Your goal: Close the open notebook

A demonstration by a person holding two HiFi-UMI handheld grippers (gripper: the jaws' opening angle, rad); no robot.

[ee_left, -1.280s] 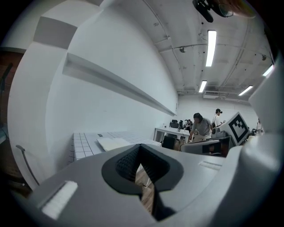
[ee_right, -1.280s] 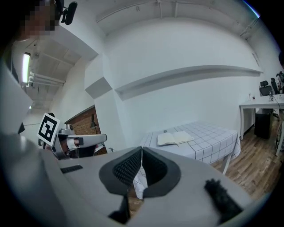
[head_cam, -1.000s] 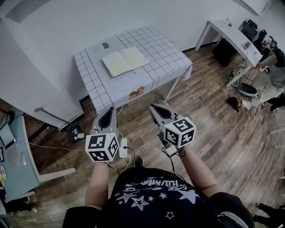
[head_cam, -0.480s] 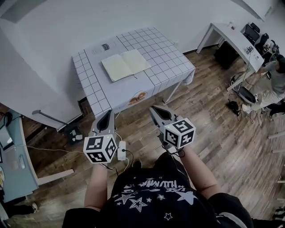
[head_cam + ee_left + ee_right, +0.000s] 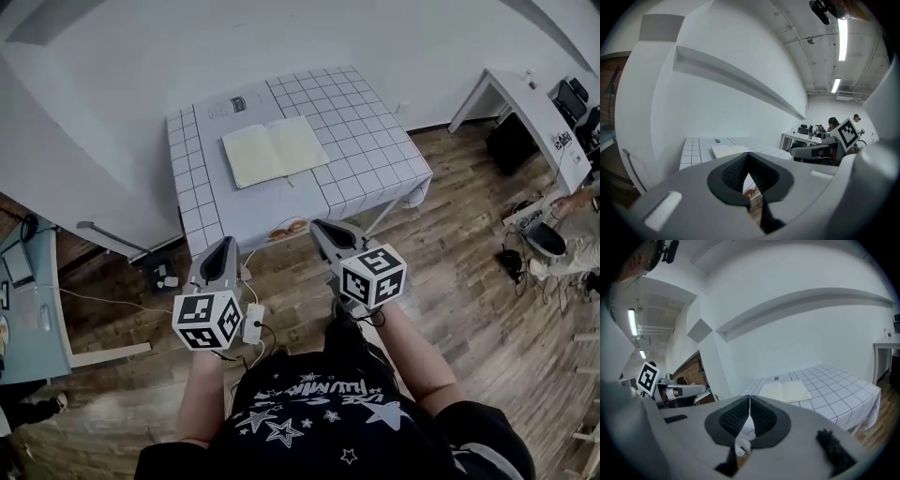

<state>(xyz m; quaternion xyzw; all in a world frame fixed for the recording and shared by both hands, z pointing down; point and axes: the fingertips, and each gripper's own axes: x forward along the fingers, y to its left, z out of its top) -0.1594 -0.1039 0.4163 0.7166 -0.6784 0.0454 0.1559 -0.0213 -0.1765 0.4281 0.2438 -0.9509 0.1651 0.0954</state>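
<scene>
The notebook [image 5: 275, 150] lies open and flat on the counter [image 5: 375, 159], towards its far-left part. Its two cream pages face up and its spine runs from near to far. The counter wears a white cloth with a dark grid, and its far side stands against the white wall [image 5: 141, 56]. A small dark printed mark [image 5: 237, 104] sits on the cloth just beyond the notebook. A small orange picture [image 5: 288, 228] shows on the cloth's hanging near edge.

Both grippers are held in the air over the wooden floor [image 5: 469, 281], short of the counter's near edge and well apart from the notebook. The left gripper [image 5: 225, 244] points towards the counter's near-left corner. Its jaws are closed tip to tip with nothing between them. The right gripper [image 5: 319, 228] points towards the middle of the near edge, close to the hanging cloth. Its jaws are also closed and hold nothing.

On the floor below the left gripper lies a white power strip [image 5: 253, 322] with a cable. A small dark box [image 5: 161, 275] sits farther left by the wall, near a slanted metal bar [image 5: 117, 236]. A pale blue desk [image 5: 28, 309] stands at the far left. To the right a white desk [image 5: 534, 112] stands by the wall, with a seated person [image 5: 572, 216] beside it.
</scene>
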